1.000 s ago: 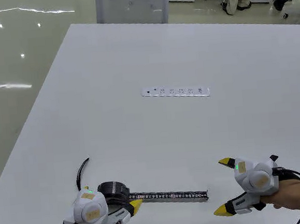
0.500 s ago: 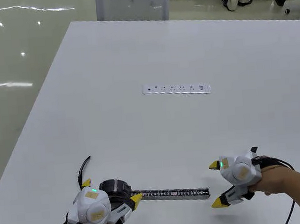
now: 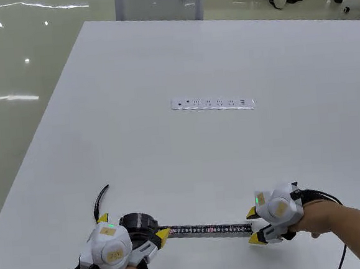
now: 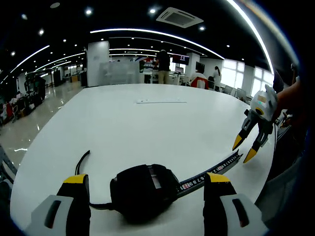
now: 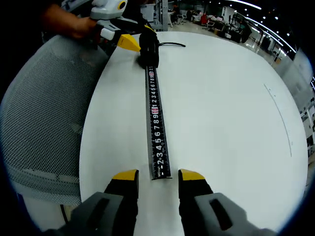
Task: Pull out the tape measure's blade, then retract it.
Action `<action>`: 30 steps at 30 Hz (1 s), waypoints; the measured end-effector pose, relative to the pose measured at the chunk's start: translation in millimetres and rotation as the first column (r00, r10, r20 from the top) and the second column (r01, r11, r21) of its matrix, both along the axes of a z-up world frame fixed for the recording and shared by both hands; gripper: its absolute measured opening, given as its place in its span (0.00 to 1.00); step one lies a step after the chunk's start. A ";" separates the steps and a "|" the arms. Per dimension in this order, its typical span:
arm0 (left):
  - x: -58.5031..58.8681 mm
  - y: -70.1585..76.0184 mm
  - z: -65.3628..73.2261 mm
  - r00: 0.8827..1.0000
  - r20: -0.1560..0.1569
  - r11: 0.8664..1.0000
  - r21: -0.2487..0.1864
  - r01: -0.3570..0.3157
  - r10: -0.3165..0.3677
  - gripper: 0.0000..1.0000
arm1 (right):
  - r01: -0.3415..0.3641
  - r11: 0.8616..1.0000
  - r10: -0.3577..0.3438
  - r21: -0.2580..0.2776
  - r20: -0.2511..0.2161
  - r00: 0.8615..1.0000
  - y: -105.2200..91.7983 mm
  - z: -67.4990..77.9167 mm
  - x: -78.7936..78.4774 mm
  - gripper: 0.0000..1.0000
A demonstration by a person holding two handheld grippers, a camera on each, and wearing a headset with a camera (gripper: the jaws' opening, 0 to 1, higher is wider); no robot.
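Observation:
The black tape measure case (image 3: 139,224) lies near the table's front edge, between the spread jaws of my left gripper (image 3: 132,227), which is open around it. In the left gripper view a gap shows on each side of the case (image 4: 143,189). The blade (image 3: 206,229) lies pulled out flat to the right. My right gripper (image 3: 254,226) is open and straddles the blade's end. In the right gripper view the numbered blade (image 5: 156,113) runs away to the case (image 5: 148,46), and its hook sits between the yellow fingertips (image 5: 126,175).
A white power strip (image 3: 212,103) lies mid-table. The case's black wrist strap (image 3: 100,202) curls left of the left gripper. The table's left edge (image 3: 38,152) drops to a glossy floor. A grey mesh surface (image 5: 44,108) is beside the table's front edge.
My right gripper has moved left and down to the blade's end, which now sits between its jaws. The left gripper, case and blade have stayed put.

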State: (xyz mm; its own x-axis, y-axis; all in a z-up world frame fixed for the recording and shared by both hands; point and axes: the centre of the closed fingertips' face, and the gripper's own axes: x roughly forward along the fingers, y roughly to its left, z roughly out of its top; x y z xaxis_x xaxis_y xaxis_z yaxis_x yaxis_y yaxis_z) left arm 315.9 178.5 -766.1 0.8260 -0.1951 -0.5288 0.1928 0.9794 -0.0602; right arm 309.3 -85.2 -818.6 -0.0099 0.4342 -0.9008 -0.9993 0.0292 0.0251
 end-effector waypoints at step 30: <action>-6.2 -6.9 -20.1 0.994 -0.104 0.998 -0.054 -0.021 0.015 0.78 | -0.020 0.995 0.021 -0.098 0.012 1.000 -3.5 -9.9 4.1 0.15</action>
State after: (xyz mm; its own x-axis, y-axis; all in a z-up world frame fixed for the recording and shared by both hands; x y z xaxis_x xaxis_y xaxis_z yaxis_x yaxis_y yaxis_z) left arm 309.7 171.6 -786.2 0.7713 -0.2116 -0.6003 0.1649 0.9773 -0.1327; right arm 313.5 -88.7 -828.5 -0.0061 0.3435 -0.9392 -0.9999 0.0105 0.0103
